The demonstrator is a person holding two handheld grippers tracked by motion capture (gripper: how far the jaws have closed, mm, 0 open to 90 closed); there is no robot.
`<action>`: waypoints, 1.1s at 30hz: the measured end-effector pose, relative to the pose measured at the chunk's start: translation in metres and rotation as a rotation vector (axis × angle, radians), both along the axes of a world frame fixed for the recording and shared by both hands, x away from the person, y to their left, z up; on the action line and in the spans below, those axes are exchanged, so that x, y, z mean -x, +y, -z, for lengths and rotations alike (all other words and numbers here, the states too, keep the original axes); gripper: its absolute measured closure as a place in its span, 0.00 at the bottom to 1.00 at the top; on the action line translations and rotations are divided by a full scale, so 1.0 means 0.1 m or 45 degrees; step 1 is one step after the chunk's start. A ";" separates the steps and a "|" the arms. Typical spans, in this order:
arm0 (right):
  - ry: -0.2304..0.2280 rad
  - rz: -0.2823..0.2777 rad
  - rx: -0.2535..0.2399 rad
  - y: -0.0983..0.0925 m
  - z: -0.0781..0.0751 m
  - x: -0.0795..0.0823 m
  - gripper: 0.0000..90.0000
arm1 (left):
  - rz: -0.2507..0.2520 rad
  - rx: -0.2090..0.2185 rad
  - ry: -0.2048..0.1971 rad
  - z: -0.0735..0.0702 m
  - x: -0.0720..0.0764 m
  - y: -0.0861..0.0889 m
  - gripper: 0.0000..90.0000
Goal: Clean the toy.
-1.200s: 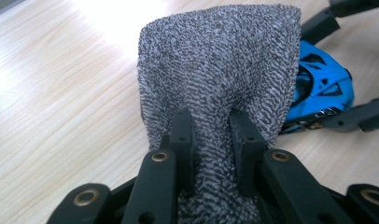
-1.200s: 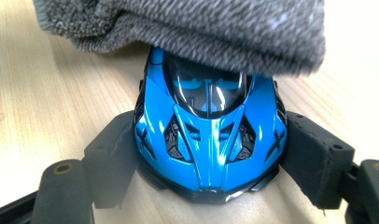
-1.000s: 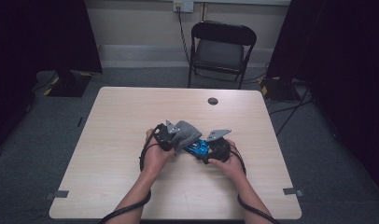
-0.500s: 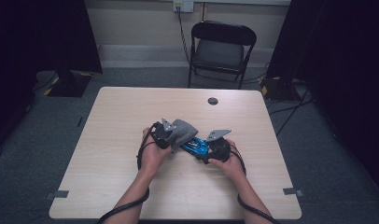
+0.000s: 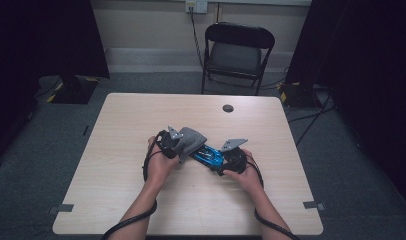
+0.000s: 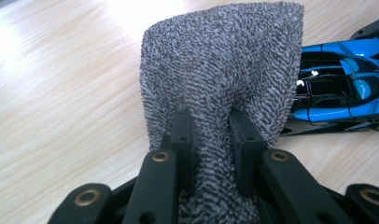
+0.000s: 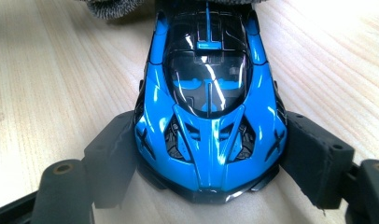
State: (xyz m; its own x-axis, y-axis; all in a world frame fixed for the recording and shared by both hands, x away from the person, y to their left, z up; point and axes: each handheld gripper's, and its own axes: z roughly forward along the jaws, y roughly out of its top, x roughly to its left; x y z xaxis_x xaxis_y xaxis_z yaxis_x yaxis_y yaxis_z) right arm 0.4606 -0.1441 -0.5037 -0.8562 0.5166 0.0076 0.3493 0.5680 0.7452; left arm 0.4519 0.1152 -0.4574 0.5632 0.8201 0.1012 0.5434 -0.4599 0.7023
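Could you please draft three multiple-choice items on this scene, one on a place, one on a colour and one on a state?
1. Where does the cloth lie against the car?
A. over one end of it
B. under its wheels
C. apart, at the table edge

2. What colour is the car?
A. red
B. blue and black
C. white

3. How does the right gripper stand?
A. empty, lifted clear
B. shut on the cloth
C. jaws pressed on the car's two sides

Key: 1 A, the high view shows the cloth draped on the car's end nearest the left gripper; 2 B, blue body with black panels; 3 C, the right gripper view shows the jaws flanking the car.
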 end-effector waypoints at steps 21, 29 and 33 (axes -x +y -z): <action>0.000 0.000 0.000 0.00 0.00 0.00 0.27 | -0.069 -0.025 0.014 0.06 -0.02 0.23 0.83; 0.000 0.000 0.000 0.00 0.00 0.00 0.27 | -0.098 -0.030 0.022 0.08 0.01 0.38 0.83; 0.000 0.000 0.000 0.00 0.00 0.00 0.27 | -0.119 -0.043 0.011 0.09 0.04 0.48 0.83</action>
State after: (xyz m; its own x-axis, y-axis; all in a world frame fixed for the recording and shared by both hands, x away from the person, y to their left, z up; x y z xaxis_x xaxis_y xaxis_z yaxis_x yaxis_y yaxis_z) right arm 0.4605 -0.1441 -0.5037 -0.8561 0.5167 0.0073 0.3492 0.5680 0.7452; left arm 0.4479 0.1631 -0.4663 0.4853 0.8653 0.1252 0.5912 -0.4303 0.6822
